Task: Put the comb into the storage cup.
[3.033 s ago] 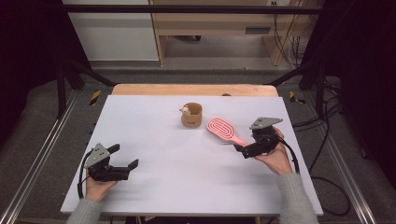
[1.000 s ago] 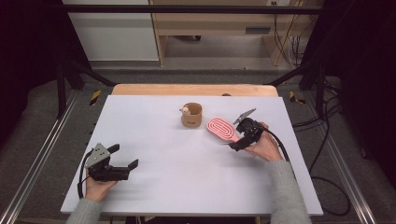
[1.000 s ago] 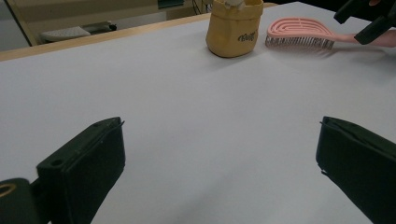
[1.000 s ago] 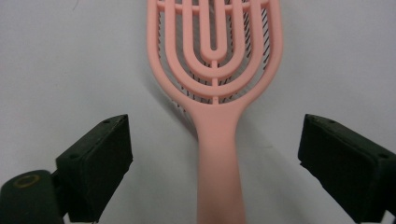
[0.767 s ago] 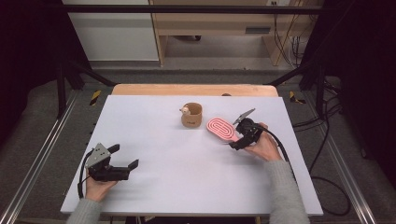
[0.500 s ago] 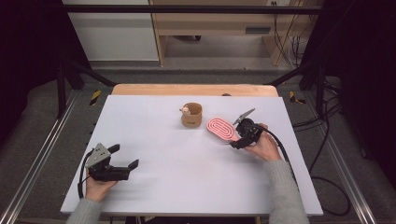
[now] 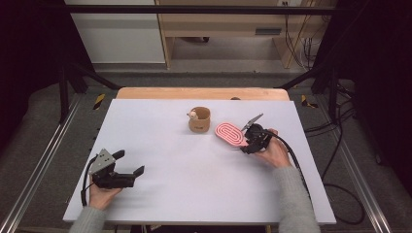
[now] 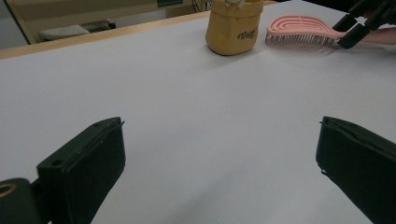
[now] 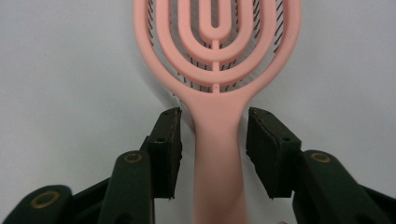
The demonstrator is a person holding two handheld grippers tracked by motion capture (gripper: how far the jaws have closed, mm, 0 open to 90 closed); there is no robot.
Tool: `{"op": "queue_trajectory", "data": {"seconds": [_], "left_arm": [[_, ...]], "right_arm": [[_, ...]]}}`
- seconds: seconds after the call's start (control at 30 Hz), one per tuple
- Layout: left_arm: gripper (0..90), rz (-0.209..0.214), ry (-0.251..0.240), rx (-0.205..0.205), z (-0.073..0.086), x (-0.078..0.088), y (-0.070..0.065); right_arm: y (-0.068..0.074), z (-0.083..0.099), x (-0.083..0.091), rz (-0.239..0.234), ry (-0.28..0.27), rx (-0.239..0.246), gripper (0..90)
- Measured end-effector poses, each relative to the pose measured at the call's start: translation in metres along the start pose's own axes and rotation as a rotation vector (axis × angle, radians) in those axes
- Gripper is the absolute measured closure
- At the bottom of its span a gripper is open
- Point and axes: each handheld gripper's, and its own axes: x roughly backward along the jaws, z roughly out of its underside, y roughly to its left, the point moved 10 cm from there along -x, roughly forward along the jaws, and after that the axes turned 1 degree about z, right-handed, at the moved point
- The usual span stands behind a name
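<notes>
Brush: a pink plastic hairbrush (image 7: 231,134) with looped open ribs lies bristles down on the white table (image 7: 160,145), right of centre, its handle pointing toward the near right.
Brush handle: in the right gripper view the pink handle (image 9: 217,154) runs straight down between the two black jaws, with a narrow gap visible on each side.
Right gripper: the right gripper (image 7: 248,140) sits low at the brush's handle end, held in the person's right hand (image 7: 273,151). Its jaws have just been closing with the handle between them, but the pads do not yet press on it, so they stand slightly apart around it.
Left gripper: the left gripper (image 7: 127,165) rests at the near left of the table in the left hand (image 7: 99,195), well apart from the brush. Its jaws stand wide apart over bare table.
Cup: a small tan cup-shaped holder (image 7: 199,119) with a pale item inside stands upright just left of the brush head, near the table's far middle.
</notes>
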Motion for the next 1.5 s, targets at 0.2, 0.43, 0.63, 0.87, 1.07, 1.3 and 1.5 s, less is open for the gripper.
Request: {"op": "queue_trajectory", "data": {"seconds": [0.2, 0.43, 0.63, 0.87, 1.07, 1.3, 1.5], "left_arm": [[1.4, 0.0, 0.0, 0.002, 0.0, 0.0001, 0.0002], [1.5, 0.0, 0.0, 0.002, 0.0001, 0.0, 0.0002], [1.5, -0.001, 0.0, 0.003, 0.0001, 0.0001, 0.0003], [1.6, -0.001, 0.0, 0.001, 0.0, 0.0002, 0.0003], [1.7, -0.004, -0.002, 0.0, -0.0002, 0.0005, 0.0006], [1.8, -0.005, -0.002, 0.002, -0.0002, 0.0005, 0.0008], [1.8, -0.006, -0.003, 0.001, -0.0004, 0.0007, 0.0011]], "right_arm": [[0.0001, 0.0006, -0.0001, 0.008, 0.01, 0.012, 60.8], [0.0008, 0.001, -0.0017, 0.015, 0.013, 0.02, 64.1], [0.0015, 0.0008, -0.0038, 0.019, 0.015, 0.022, 67.3], [0.0014, 0.0013, -0.0037, 0.009, 0.017, 0.003, 68.5], [0.0004, 0.0017, -0.0037, 0.012, 0.009, -0.006, 69.1], [0.0006, 0.0024, -0.0033, 0.005, -0.001, -0.028, 69.5], [0.0026, 0.0023, -0.0022, -0.003, -0.002, -0.036, 69.7]]}}
